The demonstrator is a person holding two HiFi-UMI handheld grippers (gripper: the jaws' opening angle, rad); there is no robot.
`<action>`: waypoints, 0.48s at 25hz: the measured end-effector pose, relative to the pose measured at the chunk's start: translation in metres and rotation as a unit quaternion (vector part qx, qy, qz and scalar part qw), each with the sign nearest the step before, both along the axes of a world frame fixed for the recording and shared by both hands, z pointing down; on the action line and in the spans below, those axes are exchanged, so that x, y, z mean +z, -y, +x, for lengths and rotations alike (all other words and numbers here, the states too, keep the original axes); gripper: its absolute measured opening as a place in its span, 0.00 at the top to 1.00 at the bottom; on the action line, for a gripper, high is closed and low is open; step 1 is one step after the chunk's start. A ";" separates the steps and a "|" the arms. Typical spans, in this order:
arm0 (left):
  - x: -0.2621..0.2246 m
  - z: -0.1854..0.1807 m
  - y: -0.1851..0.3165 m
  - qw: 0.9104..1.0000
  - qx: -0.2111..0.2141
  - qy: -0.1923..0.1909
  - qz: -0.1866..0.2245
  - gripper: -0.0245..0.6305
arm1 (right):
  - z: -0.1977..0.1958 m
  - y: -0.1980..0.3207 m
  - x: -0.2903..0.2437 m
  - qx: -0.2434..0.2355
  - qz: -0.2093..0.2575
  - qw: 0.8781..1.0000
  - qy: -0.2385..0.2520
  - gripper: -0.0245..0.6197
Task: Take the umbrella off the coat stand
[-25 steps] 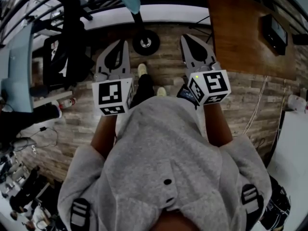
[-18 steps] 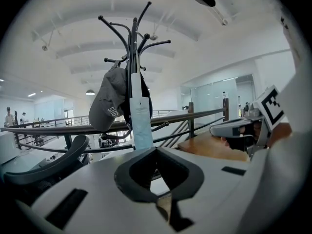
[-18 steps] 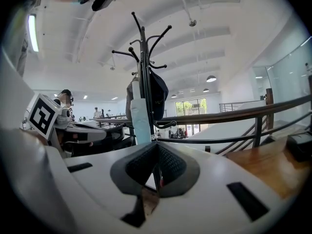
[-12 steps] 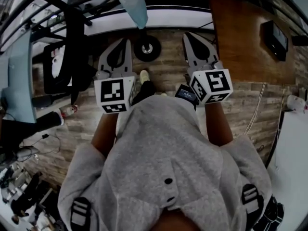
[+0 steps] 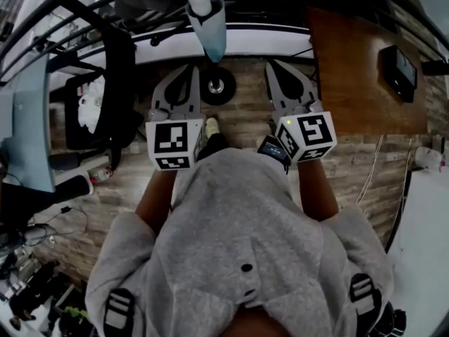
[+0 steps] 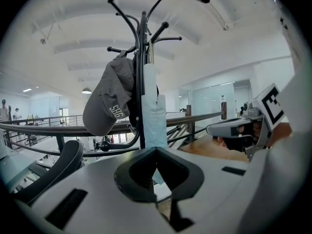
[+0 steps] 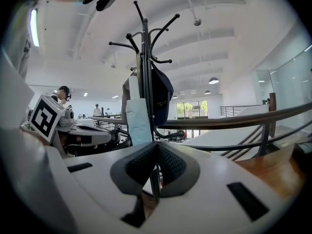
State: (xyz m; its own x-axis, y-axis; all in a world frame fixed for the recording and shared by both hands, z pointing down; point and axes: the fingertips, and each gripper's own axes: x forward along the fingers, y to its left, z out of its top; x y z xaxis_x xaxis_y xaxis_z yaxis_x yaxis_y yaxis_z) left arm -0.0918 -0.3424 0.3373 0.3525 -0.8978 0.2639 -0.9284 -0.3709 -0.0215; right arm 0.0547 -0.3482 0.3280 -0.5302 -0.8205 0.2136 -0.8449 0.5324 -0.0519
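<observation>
The left gripper (image 5: 188,72) and right gripper (image 5: 273,67) — jaws pressed together, empty — aimed at the coat stand (image 6: 142,57), apparently lining up on the hanging umbrella (image 6: 155,126).

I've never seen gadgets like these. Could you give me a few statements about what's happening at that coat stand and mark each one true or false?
1. The pale blue folded umbrella hangs on the black metal coat stand. True.
2. The left gripper is clamped on the umbrella. False: its jaws are together on nothing, and it does not touch the stand.
3. A grey fabric cap hangs on the stand beside the umbrella. True.
4. The right gripper has its jaws wide open. False: they are together, with nothing between them.
5. The person wears a red jacket. False: it is a grey hooded top.
</observation>
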 end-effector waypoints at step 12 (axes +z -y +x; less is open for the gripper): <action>-0.015 -0.004 0.029 0.999 0.036 -0.013 0.009 0.94 | -0.025 0.021 -0.012 0.001 0.007 1.000 -0.009 0.95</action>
